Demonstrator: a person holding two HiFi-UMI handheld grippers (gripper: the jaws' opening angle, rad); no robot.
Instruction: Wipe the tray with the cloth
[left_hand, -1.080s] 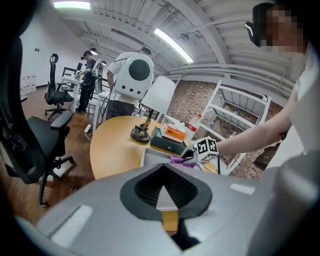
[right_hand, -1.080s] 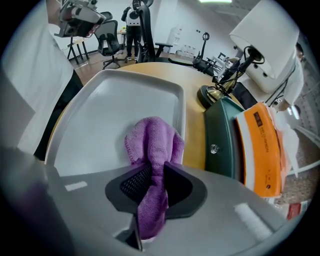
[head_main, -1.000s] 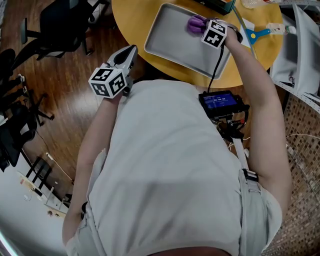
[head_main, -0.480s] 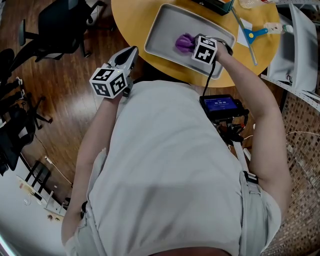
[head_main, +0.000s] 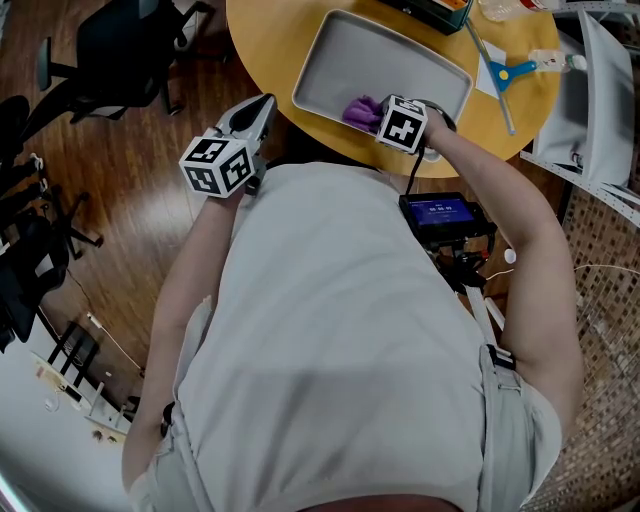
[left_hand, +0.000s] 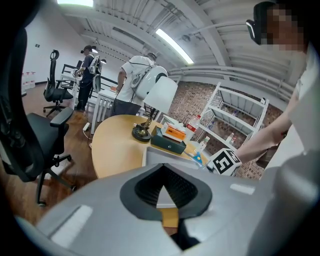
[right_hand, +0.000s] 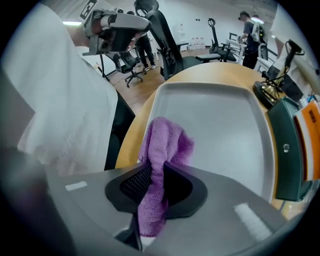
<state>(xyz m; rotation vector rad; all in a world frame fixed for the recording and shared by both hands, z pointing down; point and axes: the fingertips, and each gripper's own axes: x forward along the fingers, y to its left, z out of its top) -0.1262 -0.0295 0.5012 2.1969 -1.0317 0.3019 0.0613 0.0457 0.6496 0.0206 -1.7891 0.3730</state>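
1. Right gripper view, nearest the lens: at lower centre the right gripper (right_hand: 156, 175) has its two dark jaws pressed onto a purple terry cloth (right_hand: 165, 142). They pinch a bunched fold of it. One loose end hangs back toward the camera, and the rest mounds up just past the jaw tips.
2. Just beyond, that mound rests on the near part of a shallow grey rectangular metal tray (right_hand: 220, 125). The tray fills the middle of the frame, and the rest of its floor shows bare and dull.
3. Farther out, the tray lies on a round yellow wooden table (right_hand: 220, 75), whose edge curves along the left and top of the frame.
4. Head view, left of centre: the left gripper (head_main: 262, 103) is held off to the side of the table, well apart from the tray. In the left gripper view its jaw tips meet with nothing between them.
5. Handling, as a judgement: the cloth looks soft, light and limp, so it will bunch and drag rather than push. It is best held by a thick fold seated deep between the pads, as here, so a wiping stroke does not pull it free.
6. The tray looks stiff and smooth and may slide on the tabletop under pressure. Its raised rim is the place to steady it.
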